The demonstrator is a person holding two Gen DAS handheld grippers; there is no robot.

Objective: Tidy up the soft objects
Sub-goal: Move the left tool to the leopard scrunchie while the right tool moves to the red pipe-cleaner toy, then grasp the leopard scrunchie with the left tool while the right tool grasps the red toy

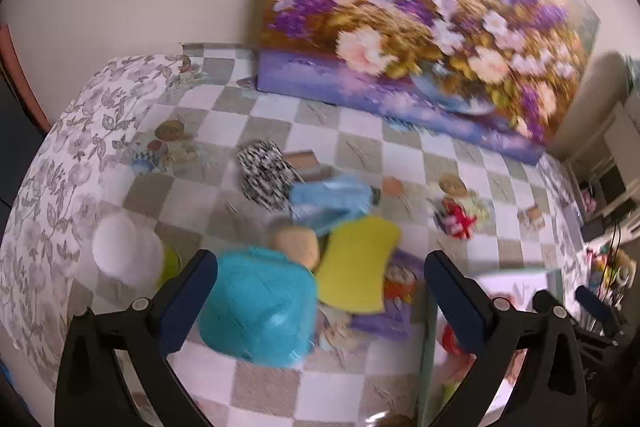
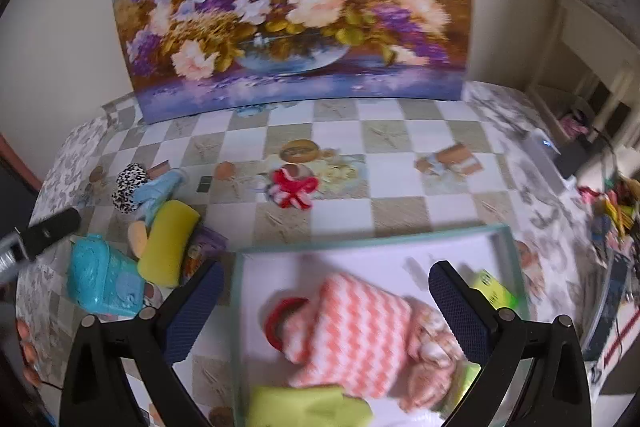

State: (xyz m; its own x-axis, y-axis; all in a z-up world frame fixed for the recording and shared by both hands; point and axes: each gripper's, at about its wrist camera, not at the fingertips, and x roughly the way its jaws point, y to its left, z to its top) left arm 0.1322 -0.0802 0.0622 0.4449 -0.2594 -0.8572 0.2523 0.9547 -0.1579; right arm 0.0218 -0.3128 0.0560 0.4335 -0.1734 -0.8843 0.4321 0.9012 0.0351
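Left hand-held gripper (image 1: 320, 291) open over a turquoise toy (image 1: 258, 307) and yellow sponge (image 1: 358, 263); right hand-held gripper (image 2: 326, 307) open, empty, above a striped cloth (image 2: 352, 331) in the tray (image 2: 360, 237)

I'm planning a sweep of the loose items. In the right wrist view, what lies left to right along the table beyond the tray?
Turquoise toy → yellow sponge → red and white bow.

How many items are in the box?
5: zigzag cloth centre, red ring on its left, pink fabric on its right, green packet far right, yellow-green cloth nearest. Others may lie hidden underneath.
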